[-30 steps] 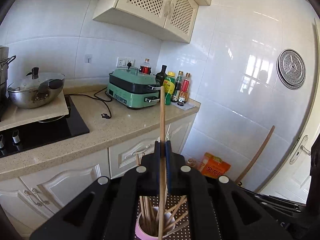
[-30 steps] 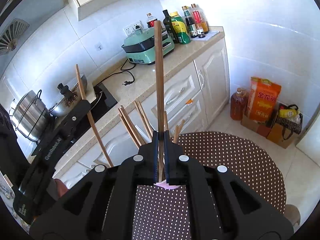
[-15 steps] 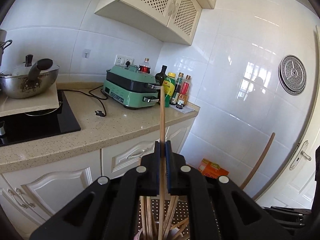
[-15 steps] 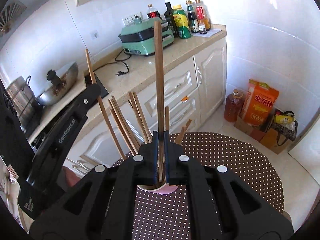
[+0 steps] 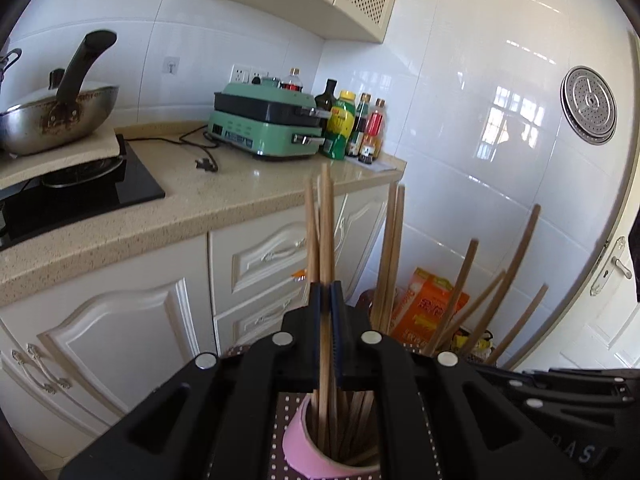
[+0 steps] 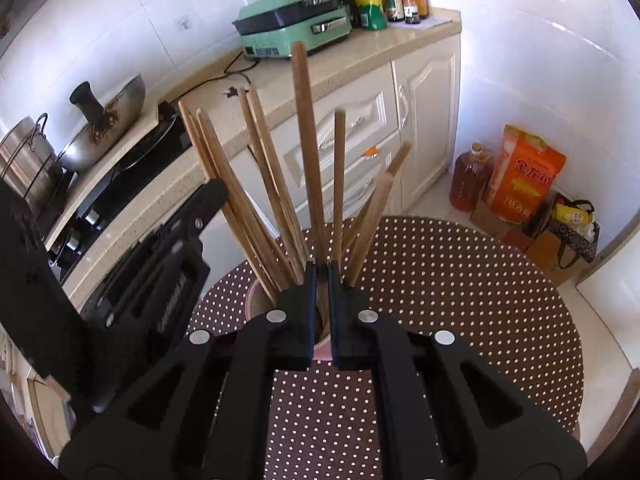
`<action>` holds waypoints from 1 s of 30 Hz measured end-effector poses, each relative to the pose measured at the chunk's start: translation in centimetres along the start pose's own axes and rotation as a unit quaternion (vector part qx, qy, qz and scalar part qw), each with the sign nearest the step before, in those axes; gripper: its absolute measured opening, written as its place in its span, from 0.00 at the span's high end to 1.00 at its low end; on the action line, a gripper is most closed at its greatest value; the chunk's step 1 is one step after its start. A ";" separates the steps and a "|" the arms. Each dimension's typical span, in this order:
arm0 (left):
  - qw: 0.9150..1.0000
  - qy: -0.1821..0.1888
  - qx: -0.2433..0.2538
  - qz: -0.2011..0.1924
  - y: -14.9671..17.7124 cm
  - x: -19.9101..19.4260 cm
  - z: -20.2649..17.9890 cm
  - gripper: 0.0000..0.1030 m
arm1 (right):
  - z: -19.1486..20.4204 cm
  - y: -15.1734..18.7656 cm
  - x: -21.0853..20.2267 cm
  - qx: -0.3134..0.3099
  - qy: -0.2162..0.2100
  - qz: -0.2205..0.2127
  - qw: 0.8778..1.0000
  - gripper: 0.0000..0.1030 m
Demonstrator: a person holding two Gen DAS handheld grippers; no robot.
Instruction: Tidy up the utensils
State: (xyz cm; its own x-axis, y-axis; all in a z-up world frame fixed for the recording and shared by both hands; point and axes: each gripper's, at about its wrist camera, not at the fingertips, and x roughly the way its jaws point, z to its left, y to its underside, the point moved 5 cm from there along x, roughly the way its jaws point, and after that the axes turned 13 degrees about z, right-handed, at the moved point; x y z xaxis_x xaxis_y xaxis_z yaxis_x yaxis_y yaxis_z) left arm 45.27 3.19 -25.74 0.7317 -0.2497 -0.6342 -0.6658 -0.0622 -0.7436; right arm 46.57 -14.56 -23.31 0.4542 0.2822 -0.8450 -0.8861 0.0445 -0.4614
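We've got both clenched: our left hand-held gripper (image 5: 329, 292) pinches a chopstick (image 5: 326, 216), our right hand-held gripper (image 6: 322, 270) another chopstick (image 6: 306, 140), pink cup (image 5: 296, 444) directly beneath them.

Pink cup (image 5: 298, 446) on dotted table (image 6: 460, 280)

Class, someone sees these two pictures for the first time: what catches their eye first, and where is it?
First, the fan of wooden chopsticks standing in a pink cup on the dotted table. Each gripper, left and right, has its jaws shut on one chopstick over that cup. Behind, a green cooker sits on the counter.
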 end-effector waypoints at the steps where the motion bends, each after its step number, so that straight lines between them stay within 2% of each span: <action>1: 1.000 -0.001 0.000 0.008 0.5 0.1 0.2 0.94 | 0.1 0.1 0.2 -0.004 0.002 0.003 1.000 0.94; 5: 1.000 -0.018 0.003 0.021 1.8 -0.1 0.8 0.94 | 0.2 0.3 0.5 -0.005 -0.001 0.011 1.000 0.94; 11: 0.998 -0.040 0.027 0.036 2.0 -1.0 0.7 0.93 | 0.5 0.6 0.1 -0.008 -0.009 0.023 1.000 0.93; 12: 0.998 -0.047 0.033 0.041 2.0 -1.2 0.6 0.92 | 0.5 0.7 0.0 -0.009 -0.007 0.028 1.000 0.93; 16: 0.995 -0.070 0.046 0.051 2.2 -2.3 0.3 0.75 | 0.4 1.2 -0.4 -0.007 -0.004 0.040 0.999 0.91; 18: 0.995 -0.076 0.044 0.056 2.2 -2.9 0.3 0.75 | 0.3 1.5 -0.7 -0.008 0.001 0.044 0.999 0.86; 19: 0.994 -0.078 0.043 0.059 2.1 -3.2 0.3 0.74 | 0.3 1.6 -0.9 -0.007 0.002 0.042 0.999 0.80; 21: 0.994 -0.083 0.042 0.060 2.0 -4.1 0.3 0.74 | 0.3 1.8 -1.7 -0.007 0.003 0.035 0.999 0.63; 22: 0.994 -0.085 0.043 0.058 2.0 -4.6 0.3 0.72 | 0.3 1.9 -2.2 -0.008 0.008 0.029 1.000 0.46; 25: 0.992 -0.101 0.051 0.048 2.1 -6.6 0.0 0.62 | 0.5 2.4 -4.4 -0.018 0.015 0.001 1.000 0.46; 30: 0.992 -0.110 0.042 0.052 2.8 -10.2 -0.7 0.62 | 0.5 3.6 -7.1 -0.020 0.016 -0.016 1.000 0.46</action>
State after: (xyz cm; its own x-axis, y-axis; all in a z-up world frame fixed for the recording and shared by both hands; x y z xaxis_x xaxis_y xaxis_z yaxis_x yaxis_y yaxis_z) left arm 35.79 4.91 -21.22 0.6795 -0.0335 -0.7329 -0.7320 0.0358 -0.6803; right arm 40.14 -15.90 -18.87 0.4851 0.2510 -0.8377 -0.8672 0.0148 -0.4978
